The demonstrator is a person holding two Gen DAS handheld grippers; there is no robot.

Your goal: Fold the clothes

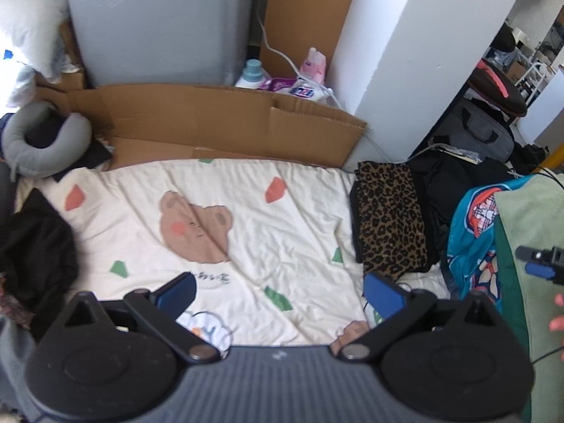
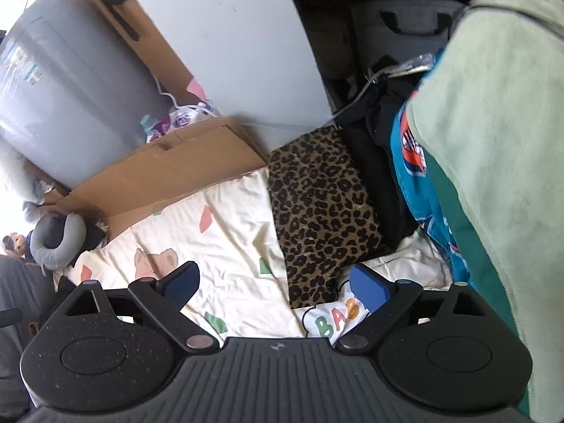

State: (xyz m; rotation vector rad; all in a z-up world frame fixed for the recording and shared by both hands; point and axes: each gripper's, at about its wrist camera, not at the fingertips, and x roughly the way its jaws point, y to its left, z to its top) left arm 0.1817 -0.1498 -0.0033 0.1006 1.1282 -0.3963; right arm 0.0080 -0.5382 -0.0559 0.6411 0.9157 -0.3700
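Both tongs stood wide apart w/ nothing between the pads. Left tongs [image 1: 280, 294] hung over the near part of the cream bear-print sheet [image 1: 246, 232]; right tongs [image 2: 278, 287] hung over the sheet's near right part, above the "BAB" lettering. No earlier pic given, so no comparison made.

Layout, ref. bed sheet edges:
- Leopard-print garment [image 2: 317, 211]: folded into a flat rectangle, lying on the sheet's right edge, far half.
- Black clothes pile [image 1: 444, 190]: just beyond the leopard item, off the sheet's right edge.
- Blue patterned cloth [image 1: 472, 232] and pale green garment [image 2: 493, 123]: at right, near side; green one overlaps the blue one in both views.
- Dark garment [image 1: 35, 243]: bunched on the sheet's left edge.
- Grey neck pillow [image 1: 42, 141]: at far left corner.
- Flattened cardboard [image 1: 218, 120]: along the far edge.
- Grey appliance [image 1: 158, 21]: behind the cardboard.
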